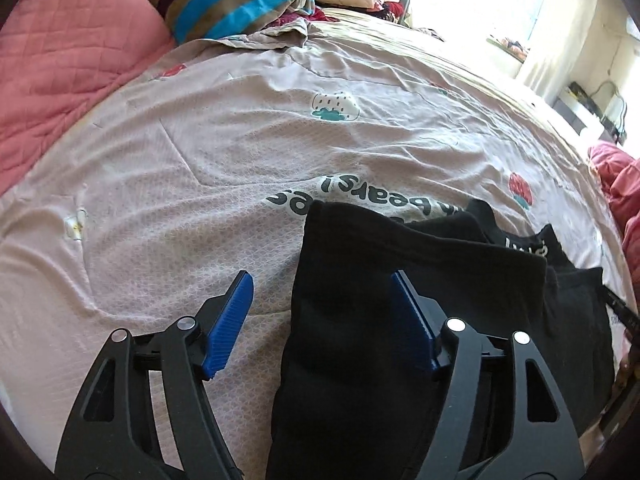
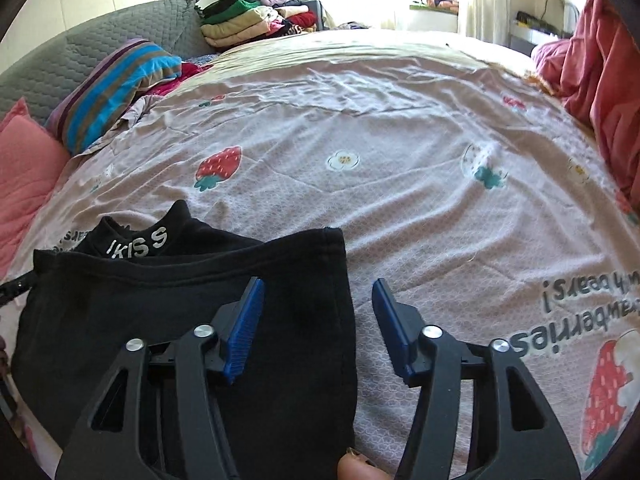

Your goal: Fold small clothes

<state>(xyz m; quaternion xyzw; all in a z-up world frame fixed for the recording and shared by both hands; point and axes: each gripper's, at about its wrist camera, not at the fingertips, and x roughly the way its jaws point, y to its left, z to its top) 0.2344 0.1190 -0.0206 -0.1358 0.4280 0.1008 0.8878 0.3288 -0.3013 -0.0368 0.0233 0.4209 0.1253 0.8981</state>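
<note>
Left wrist view: your left gripper (image 1: 322, 286) is spread wide over the left edge of the black garment (image 1: 420, 272) lying flat on the strawberry-print bedsheet (image 1: 224, 152), and your right gripper (image 2: 318, 292) is likewise spread, straddling its right edge.

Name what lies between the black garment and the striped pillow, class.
Only bare strawberry-print bedsheet separates the black garment from the striped pillow, clearest in the right wrist view.
</note>
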